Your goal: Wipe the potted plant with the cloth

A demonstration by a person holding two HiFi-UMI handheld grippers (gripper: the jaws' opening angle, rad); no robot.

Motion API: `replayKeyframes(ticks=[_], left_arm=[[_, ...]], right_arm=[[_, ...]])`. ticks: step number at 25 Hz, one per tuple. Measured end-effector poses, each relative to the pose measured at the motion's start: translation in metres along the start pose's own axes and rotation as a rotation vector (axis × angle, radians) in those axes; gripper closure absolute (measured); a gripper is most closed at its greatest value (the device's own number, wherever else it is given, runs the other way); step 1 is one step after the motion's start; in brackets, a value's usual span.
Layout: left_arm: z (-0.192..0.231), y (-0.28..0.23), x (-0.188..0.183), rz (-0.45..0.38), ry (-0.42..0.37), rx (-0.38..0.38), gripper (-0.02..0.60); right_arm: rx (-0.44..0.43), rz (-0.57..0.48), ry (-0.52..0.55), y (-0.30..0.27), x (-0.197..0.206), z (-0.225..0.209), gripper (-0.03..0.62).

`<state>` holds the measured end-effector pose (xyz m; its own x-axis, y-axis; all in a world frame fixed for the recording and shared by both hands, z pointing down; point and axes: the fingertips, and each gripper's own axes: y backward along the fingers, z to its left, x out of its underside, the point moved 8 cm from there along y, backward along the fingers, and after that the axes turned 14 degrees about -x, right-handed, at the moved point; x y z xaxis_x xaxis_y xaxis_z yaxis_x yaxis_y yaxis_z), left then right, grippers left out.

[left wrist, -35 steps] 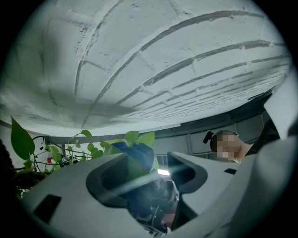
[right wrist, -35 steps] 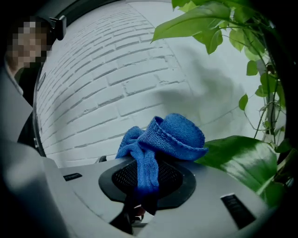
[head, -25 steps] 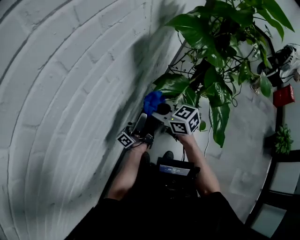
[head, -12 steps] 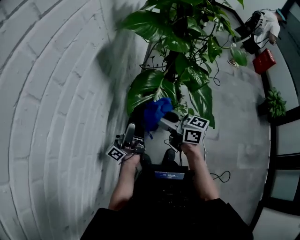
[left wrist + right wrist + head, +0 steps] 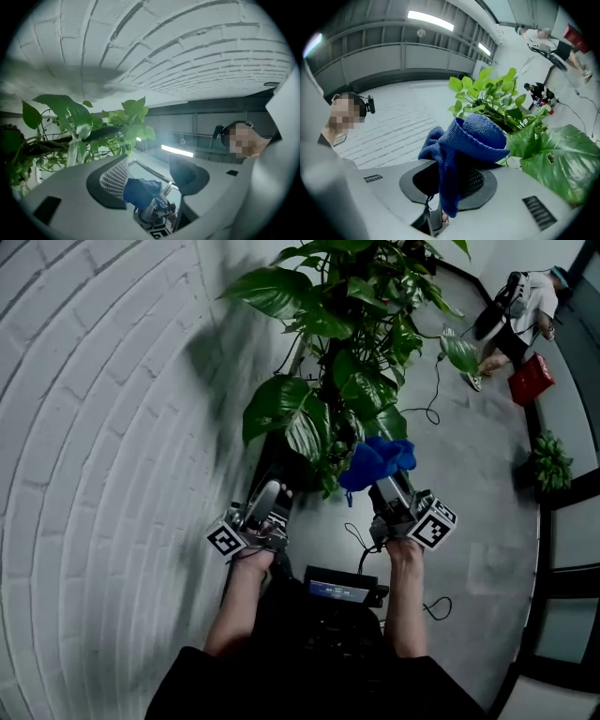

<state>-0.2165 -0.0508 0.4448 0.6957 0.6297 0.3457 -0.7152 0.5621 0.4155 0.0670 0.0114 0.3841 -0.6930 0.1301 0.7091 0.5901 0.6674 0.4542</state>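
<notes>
Where the wearer's forearms (image 5: 239, 606) reach up from the bottom of the head view, a dark device with a small lit screen (image 5: 342, 589) is seen between them. Just beyond, the left gripper (image 5: 270, 501) is held with its jaws well apart. They have just been closing a little, and nothing is gripped between them. At three o'clock from it, the right gripper (image 5: 386, 486) is clamped on the blue cloth (image 5: 377, 461), which is bunched above the jaws and hangs down between them. At eleven o'clock from the cloth stands the potted plant (image 5: 349, 381); the cloth is held just beside its lower leaves, and whether they touch cannot be told. A white-painted brick wall (image 5: 94, 427) is seen at nine o'clock from the plant, and grey floor (image 5: 469, 474) at four o'clock. Farthest off, at three o'clock from the plant, a red bag (image 5: 531, 381) lies on that floor.
</notes>
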Motion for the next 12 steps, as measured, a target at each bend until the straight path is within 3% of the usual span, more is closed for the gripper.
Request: replayKeyframes(ticks=[8,12], left_arm=[[-0.074,-0.010,0.109,0.055,-0.006,-0.004,0.299],[-0.114,0.010,0.158,0.028,-0.023,-0.019,0.299]], right_arm=[[-0.077,-0.067,-0.021,0.106,-0.030,0.054,0.487],[-0.131,-0.074,-0.047,0.151,-0.036,0.082,0.487]])
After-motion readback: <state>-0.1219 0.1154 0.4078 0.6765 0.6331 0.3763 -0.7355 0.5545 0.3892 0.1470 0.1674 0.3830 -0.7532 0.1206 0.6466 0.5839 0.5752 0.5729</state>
